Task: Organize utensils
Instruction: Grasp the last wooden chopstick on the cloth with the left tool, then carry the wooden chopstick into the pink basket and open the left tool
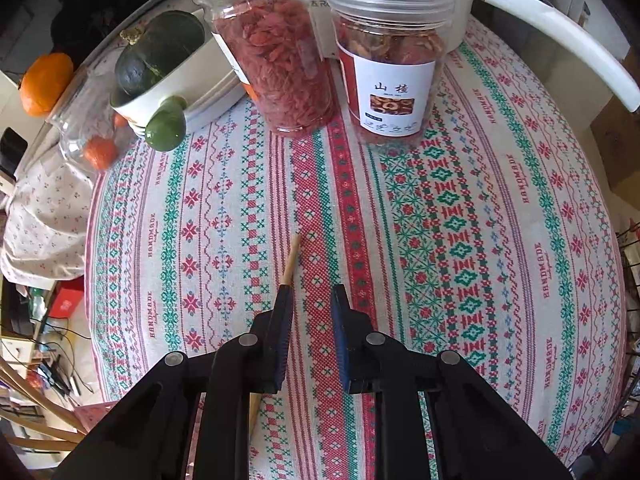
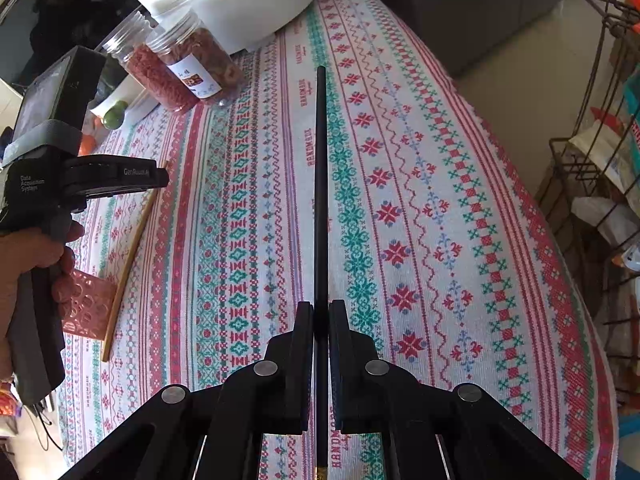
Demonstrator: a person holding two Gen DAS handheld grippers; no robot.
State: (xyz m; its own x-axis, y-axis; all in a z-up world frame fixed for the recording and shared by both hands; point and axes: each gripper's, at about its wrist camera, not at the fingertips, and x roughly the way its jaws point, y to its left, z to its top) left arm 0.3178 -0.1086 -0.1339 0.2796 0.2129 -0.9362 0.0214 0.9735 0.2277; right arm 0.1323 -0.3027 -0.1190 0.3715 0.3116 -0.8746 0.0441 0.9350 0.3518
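Note:
My right gripper (image 2: 320, 305) is shut on a black chopstick (image 2: 321, 184), which points forward above the patterned tablecloth (image 2: 420, 184). A light wooden chopstick (image 1: 291, 259) lies on the cloth under my left gripper (image 1: 312, 289); its tip shows beside the left finger. The left gripper is open, its jaws apart and empty, just above the cloth. In the right wrist view the left gripper (image 2: 162, 177) is held by a hand at the far left, over the wooden chopstick (image 2: 128, 264), whose lower end rests against a pink patterned block (image 2: 90, 306).
Two clear jars of dried red fruit (image 1: 276, 60) (image 1: 390, 68) stand at the back, next to a white appliance (image 1: 560, 40). A bowl with a dark green squash (image 1: 160, 52), a lime and oranges sit back left. A wire rack (image 2: 600, 160) stands off the table's right edge.

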